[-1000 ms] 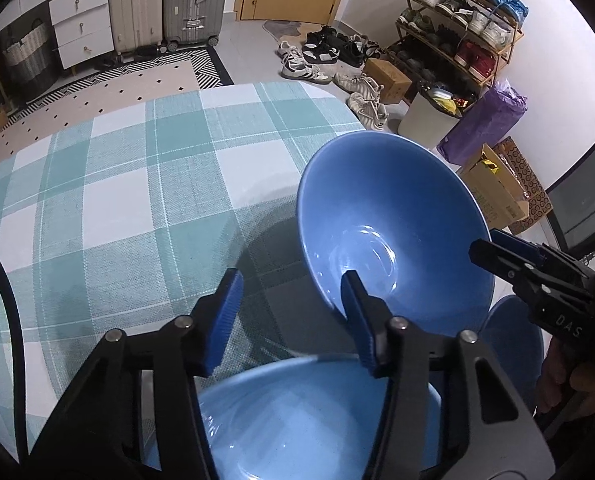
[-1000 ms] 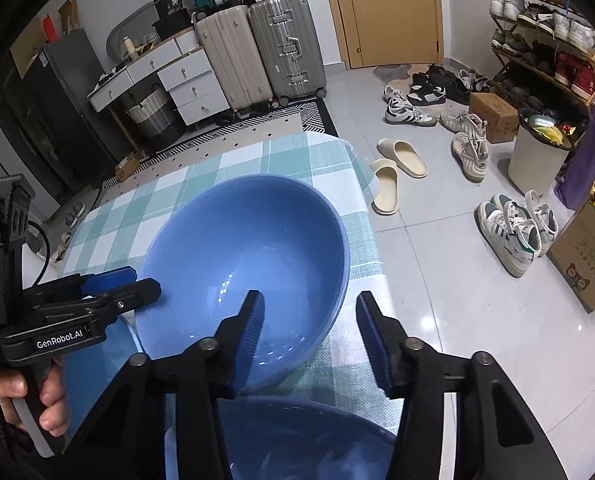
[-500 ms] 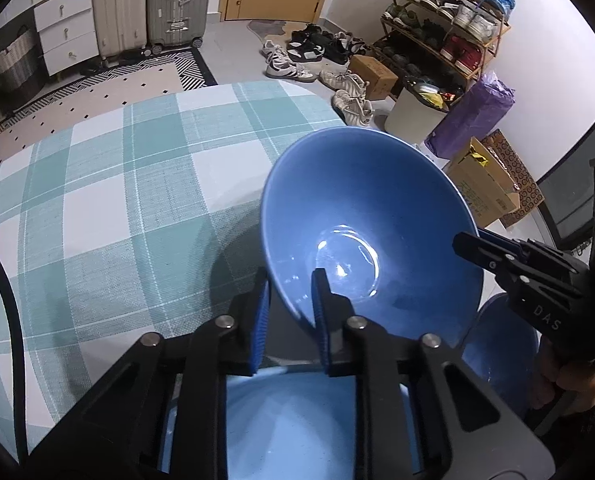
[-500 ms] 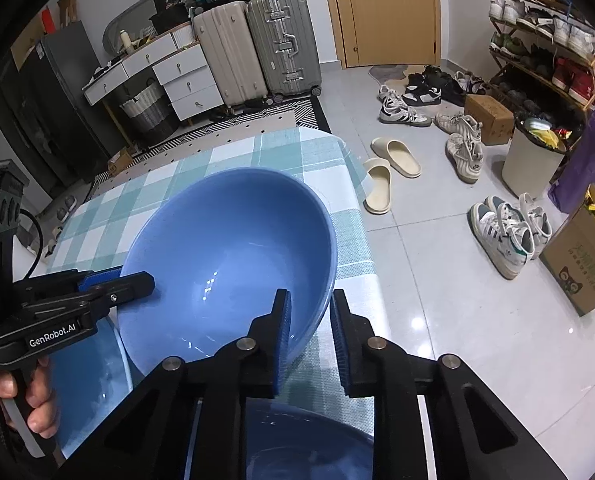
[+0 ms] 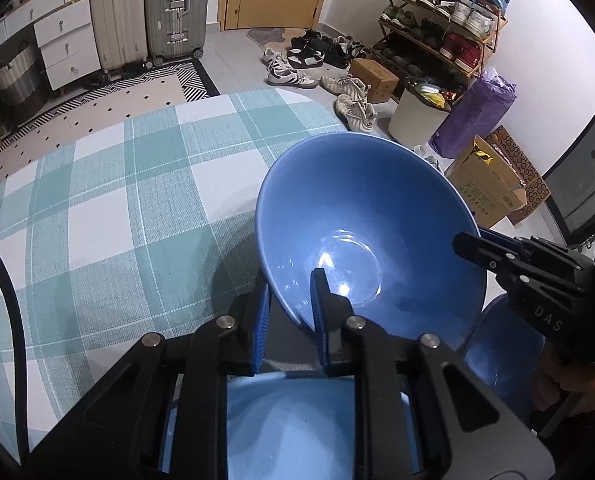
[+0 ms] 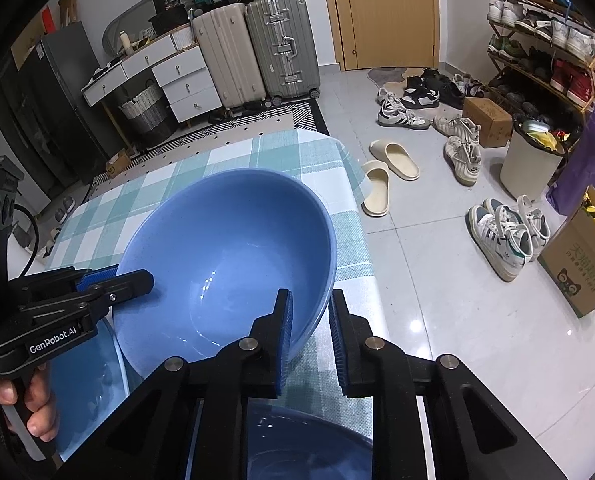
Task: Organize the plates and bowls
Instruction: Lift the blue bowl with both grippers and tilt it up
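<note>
A large blue bowl (image 5: 361, 208) (image 6: 225, 240) is held tilted above the checked tablecloth (image 5: 97, 200). My left gripper (image 5: 289, 320) is shut on its near-left rim. My right gripper (image 6: 311, 336) is shut on its opposite rim; it also shows in the left wrist view (image 5: 497, 256), and the left gripper shows in the right wrist view (image 6: 109, 280). A second blue dish (image 5: 289, 420) lies under the left gripper, also in the right wrist view (image 6: 85, 380). A third blue dish (image 6: 297, 448) (image 5: 501, 348) lies under the right gripper.
The table's right edge (image 6: 361, 240) drops to a tiled floor with shoes (image 6: 501, 232) and slippers (image 6: 385, 168). Suitcases (image 6: 257, 48), a drawer unit (image 6: 169, 76), a shoe rack (image 5: 441, 12), a bin (image 5: 417, 116) and cardboard boxes (image 5: 493, 184) stand beyond.
Both grippers went from open to shut on the big bowl's rim a second ago. Since then the bowl has lifted and tilted slightly.
</note>
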Tool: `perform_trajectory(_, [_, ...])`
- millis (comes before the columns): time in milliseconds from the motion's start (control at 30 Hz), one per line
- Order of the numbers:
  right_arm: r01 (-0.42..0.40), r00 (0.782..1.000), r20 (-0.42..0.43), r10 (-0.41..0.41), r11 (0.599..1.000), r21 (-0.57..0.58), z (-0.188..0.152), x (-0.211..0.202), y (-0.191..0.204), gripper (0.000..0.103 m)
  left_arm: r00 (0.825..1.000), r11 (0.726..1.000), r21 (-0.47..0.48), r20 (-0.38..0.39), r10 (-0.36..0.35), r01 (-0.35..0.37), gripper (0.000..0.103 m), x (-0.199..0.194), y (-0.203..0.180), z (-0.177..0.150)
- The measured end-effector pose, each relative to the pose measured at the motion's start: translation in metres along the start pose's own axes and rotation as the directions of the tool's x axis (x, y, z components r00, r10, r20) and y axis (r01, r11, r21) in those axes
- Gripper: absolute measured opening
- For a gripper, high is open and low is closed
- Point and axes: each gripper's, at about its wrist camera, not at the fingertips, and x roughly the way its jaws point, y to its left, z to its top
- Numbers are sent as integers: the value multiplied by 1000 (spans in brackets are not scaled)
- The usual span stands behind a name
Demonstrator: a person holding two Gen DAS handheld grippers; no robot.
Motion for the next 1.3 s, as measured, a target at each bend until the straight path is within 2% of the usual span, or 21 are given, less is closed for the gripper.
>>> perform_trajectory(500, [15,998,66,-14,1000,-21,2,-27,5,19,998,1000,19,55,5,-6,17,-28,-11,1])
perform_trajectory(1300, [10,984,177,1,998,-60,-3,-101,16,19,990,1000,27,144,3,-7,17,-112,-40,-16])
